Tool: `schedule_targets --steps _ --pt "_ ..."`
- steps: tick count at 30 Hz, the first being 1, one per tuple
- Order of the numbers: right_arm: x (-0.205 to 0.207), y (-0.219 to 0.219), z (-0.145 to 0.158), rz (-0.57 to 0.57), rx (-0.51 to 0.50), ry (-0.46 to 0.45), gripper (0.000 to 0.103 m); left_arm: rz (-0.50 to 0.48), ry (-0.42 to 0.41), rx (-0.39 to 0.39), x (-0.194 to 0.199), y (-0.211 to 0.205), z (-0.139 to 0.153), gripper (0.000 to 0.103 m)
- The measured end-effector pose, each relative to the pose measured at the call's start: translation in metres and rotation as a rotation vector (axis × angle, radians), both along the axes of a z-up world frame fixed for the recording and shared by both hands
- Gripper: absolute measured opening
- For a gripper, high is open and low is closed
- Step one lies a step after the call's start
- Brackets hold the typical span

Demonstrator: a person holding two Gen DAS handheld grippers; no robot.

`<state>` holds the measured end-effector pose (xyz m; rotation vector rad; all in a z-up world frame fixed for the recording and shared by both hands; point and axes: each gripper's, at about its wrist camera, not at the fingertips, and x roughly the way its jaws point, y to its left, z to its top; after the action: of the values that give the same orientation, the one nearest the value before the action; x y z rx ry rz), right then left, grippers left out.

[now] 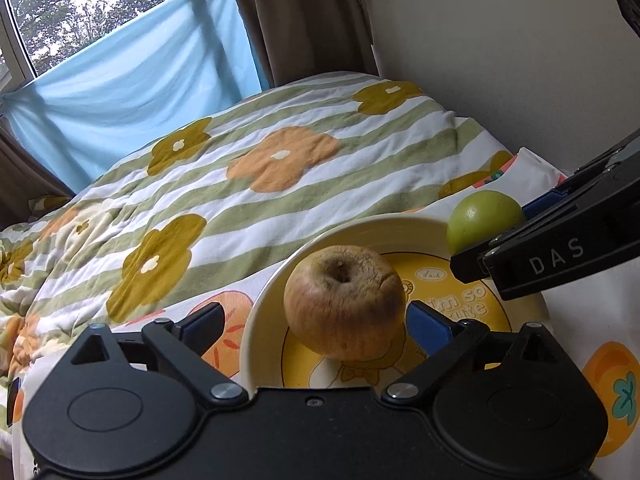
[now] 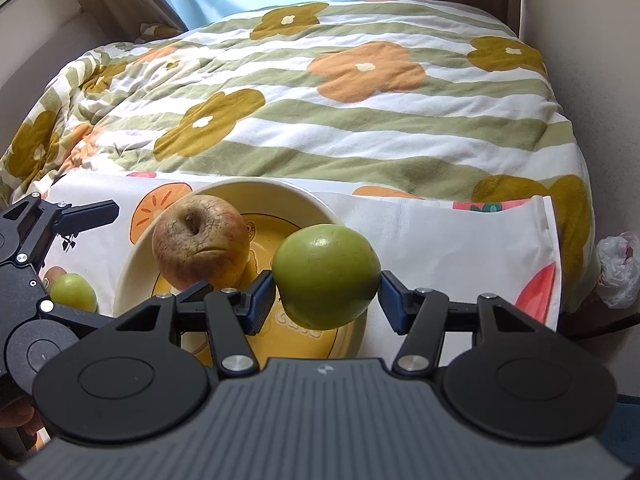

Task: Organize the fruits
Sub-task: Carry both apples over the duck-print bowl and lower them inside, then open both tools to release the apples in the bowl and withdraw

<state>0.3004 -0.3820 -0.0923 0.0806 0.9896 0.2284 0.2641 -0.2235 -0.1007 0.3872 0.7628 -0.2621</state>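
The wrinkled brown apple point(image 1: 344, 304) sits in the yellow bowl point(image 1: 476, 240) on a fruit-print cloth point(image 2: 440, 224) laid over the bed point(image 2: 340, 112). The left gripper point(image 1: 316, 326) has its fingers spread wide either side of that apple, clear of it. The right gripper point(image 2: 326, 300) grasps a green apple point(image 2: 326, 276) between its blue pads, above the bowl's near rim. A second green fruit point(image 2: 74, 292) lies on the cloth left of the bowl

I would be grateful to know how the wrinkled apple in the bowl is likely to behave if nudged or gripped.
The wrinkled apple looks shrivelled, so it is probably soft and may dent under pressure. Being round, it would likely roll on the smooth bowl floor, though the raised rim should contain it.
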Motion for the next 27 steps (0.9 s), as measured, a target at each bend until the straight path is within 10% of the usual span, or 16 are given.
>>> schedule_targets --steps 22,27 --pt "-0.009 0.045 -0.026 0.259 -0.198 -0.133 0.072 0.139 0.050 -0.032 -0.036 0.034 0.008 0.099" --pt "-0.025 0.048 -0.018 0.226 -0.259 -0.245 0.103 0.155 0.049 -0.029 -0.042 0.039 0.010 0.100"
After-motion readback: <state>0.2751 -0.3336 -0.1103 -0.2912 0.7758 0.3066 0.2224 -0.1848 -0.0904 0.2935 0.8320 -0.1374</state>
